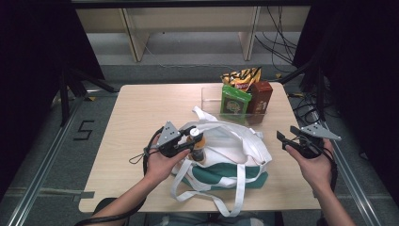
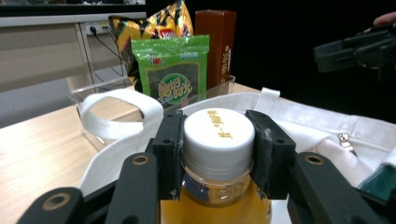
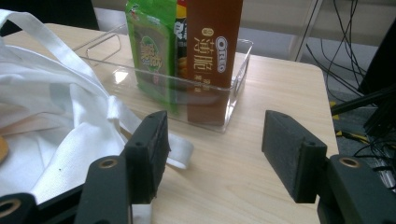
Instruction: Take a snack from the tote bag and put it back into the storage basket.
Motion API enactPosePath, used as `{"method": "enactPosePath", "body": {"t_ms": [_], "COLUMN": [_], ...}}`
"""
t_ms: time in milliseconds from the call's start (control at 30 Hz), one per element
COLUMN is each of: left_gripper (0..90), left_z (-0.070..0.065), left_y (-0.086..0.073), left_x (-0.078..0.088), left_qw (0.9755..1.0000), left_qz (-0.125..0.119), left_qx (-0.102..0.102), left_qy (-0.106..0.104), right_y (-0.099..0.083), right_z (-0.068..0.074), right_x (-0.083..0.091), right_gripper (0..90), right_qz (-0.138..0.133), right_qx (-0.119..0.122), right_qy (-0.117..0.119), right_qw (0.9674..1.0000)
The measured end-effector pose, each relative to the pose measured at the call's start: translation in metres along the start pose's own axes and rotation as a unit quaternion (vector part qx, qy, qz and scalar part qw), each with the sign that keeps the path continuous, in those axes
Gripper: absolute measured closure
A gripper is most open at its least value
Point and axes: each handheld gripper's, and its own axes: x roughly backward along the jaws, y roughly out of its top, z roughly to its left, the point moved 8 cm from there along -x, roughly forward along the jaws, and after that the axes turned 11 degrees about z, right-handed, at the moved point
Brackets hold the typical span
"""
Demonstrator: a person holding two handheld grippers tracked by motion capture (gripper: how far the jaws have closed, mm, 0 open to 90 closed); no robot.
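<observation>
A bottle of orange drink (image 1: 198,153) with a white cap (image 2: 218,135) stands upright at the mouth of a white and green tote bag (image 1: 235,155). My left gripper (image 1: 194,140) comes in from the left, and its black pads (image 2: 170,149) press on both sides of the cap. My right gripper (image 1: 283,137) hovers beyond the bag's right end, near the table's right edge. In the right gripper view its jaws (image 3: 215,149) stand open with nothing between them but bare tabletop.
A clear plastic tray (image 1: 209,96) at the back of the wooden table (image 1: 136,113) holds a green snack packet (image 1: 234,103), a brown Oreo box (image 1: 261,96) and a yellow crisp bag (image 1: 242,76). The bag's white straps (image 1: 207,115) trail toward the tray.
</observation>
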Motion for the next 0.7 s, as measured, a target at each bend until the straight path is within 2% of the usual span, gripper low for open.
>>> {"method": "enactPosePath", "body": {"t_ms": [167,267,333,400,600,700], "left_gripper": [58.7,58.7,58.7,58.7,58.7,58.8], "left_z": [-0.003,-0.003,-0.003,-0.003,-0.001,-0.002], "left_y": [0.008,0.012,0.014,0.017,0.023,0.027], "left_x": [0.000,0.000,0.000,0.000,0.001,0.001], "left_qw": [0.9999,0.9999,0.9998,0.9998,0.9997,0.9996], "left_qz": [-0.010,-0.009,-0.010,-0.011,-0.015,-0.016], "left_qx": [-0.006,-0.011,-0.012,-0.016,-0.016,-0.022], "left_qy": [-0.005,-0.007,-0.008,-0.008,-0.010,-0.012], "right_y": [0.000,0.000,0.001,0.001,0.001,-0.001], "right_z": [-0.001,0.001,-0.002,-0.001,-0.001,-0.002], "right_x": [-0.001,0.000,0.000,0.000,0.000,0.002], "right_gripper": [41.7,41.7,41.8,41.8,41.8,41.8], "right_qz": [-0.002,-0.001,-0.005,-0.005,-0.006,0.002], "right_qx": [0.007,-0.003,0.009,0.003,-0.002,-0.008], "right_qy": [-0.002,0.002,-0.001,0.007,0.007,-0.003], "right_qw": [1.0000,1.0000,0.9999,1.0000,1.0000,1.0000]}}
